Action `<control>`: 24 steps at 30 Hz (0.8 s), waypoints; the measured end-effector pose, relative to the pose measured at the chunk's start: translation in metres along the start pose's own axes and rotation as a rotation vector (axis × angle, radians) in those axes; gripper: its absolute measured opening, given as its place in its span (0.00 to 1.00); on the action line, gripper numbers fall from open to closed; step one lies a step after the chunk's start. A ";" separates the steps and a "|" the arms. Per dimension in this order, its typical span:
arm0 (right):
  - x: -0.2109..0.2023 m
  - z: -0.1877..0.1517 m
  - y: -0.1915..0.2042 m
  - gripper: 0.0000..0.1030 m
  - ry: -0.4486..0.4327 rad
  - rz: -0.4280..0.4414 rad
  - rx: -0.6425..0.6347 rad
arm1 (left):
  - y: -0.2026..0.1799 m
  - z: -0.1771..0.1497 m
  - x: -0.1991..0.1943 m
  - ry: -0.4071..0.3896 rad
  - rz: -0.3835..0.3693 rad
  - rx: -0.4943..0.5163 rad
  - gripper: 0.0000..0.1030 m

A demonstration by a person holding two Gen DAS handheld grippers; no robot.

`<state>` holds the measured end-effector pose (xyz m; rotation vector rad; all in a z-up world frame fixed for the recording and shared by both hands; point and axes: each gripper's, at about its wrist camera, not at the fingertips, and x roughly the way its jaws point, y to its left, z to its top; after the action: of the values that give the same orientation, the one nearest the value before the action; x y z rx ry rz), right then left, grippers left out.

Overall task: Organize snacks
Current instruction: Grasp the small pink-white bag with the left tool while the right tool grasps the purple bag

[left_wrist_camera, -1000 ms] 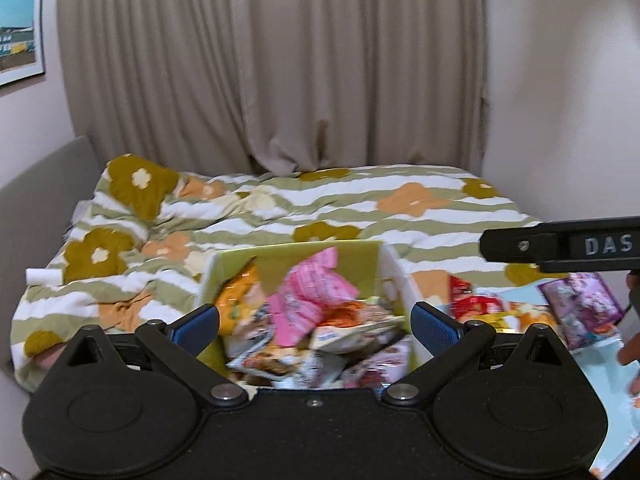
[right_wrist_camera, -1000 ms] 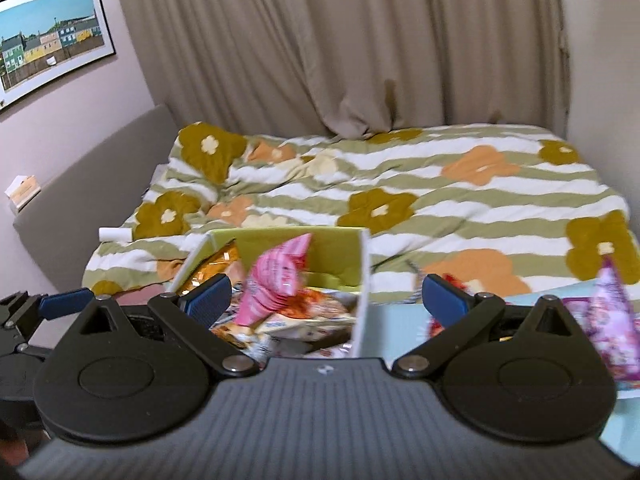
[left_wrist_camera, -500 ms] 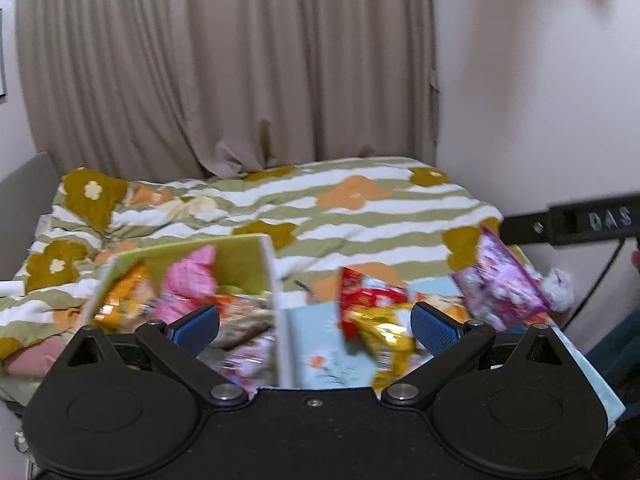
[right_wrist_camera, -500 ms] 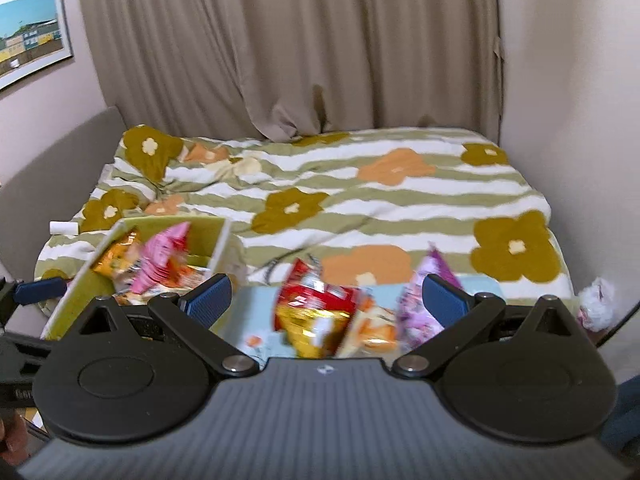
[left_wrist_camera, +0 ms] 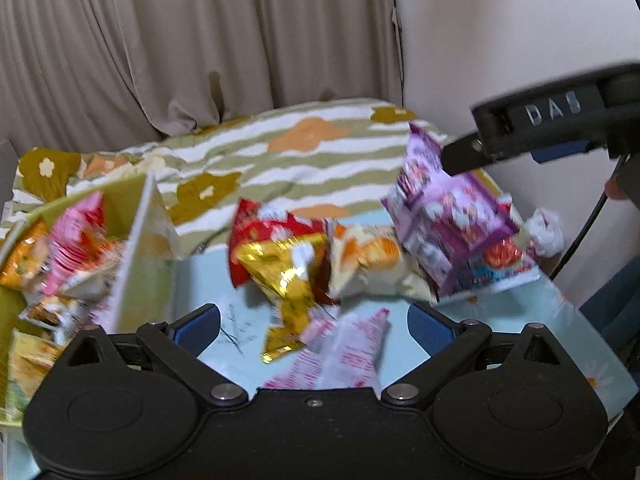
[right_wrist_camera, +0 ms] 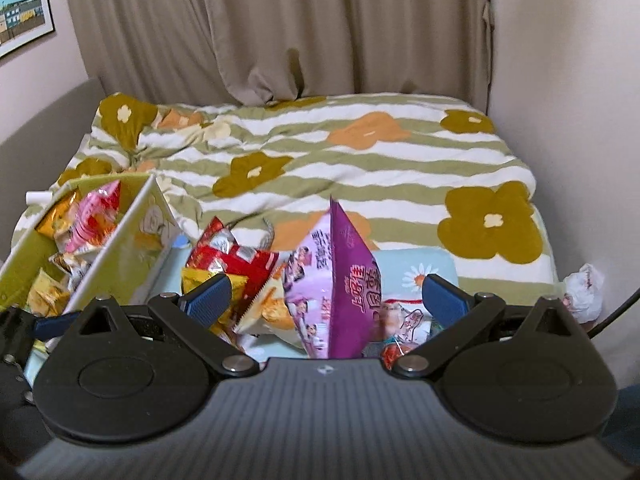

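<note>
In the left wrist view, the left gripper (left_wrist_camera: 314, 320) hangs with its blue-padded fingers spread apart and holding nothing, above a pale blue daisy-print tabletop (left_wrist_camera: 520, 312). To its left stands a green cardboard box (left_wrist_camera: 136, 256) already crowded with packets, a pink one among them. Loose on the tabletop lie a red-and-gold snack bag (left_wrist_camera: 280, 252), a pale orange-printed packet (left_wrist_camera: 368, 260), a purple snack bag (left_wrist_camera: 452, 224) standing propped, and a pink-and-white wrapper (left_wrist_camera: 340, 352) just under the fingers. The right gripper's black body (left_wrist_camera: 560, 120) juts in from the upper right. In the right wrist view, the right gripper (right_wrist_camera: 324, 296) is likewise wide open and empty, with the purple snack bag (right_wrist_camera: 336, 280) upright between its fingers, untouched as far as can be seen. The box (right_wrist_camera: 120, 248) sits to the left, and a flowered striped duvet (right_wrist_camera: 320, 160) lies behind. The sorting looks partly done: many snacks are boxed, at least four remain outside.
</note>
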<state>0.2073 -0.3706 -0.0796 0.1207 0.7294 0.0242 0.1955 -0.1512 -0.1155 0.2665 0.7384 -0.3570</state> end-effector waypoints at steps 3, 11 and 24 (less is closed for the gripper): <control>0.016 -0.005 -0.003 1.00 0.024 0.012 -0.017 | -0.009 -0.009 0.020 0.036 0.004 0.001 0.93; 0.056 -0.012 -0.003 1.00 0.062 0.035 -0.035 | -0.020 -0.023 0.062 0.096 0.044 0.002 0.88; 0.081 -0.016 -0.007 1.00 0.094 0.037 -0.039 | -0.028 -0.032 0.091 0.151 0.041 0.033 0.52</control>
<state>0.2567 -0.3708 -0.1459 0.0960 0.8198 0.0799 0.2273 -0.1853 -0.2050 0.3423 0.8751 -0.3122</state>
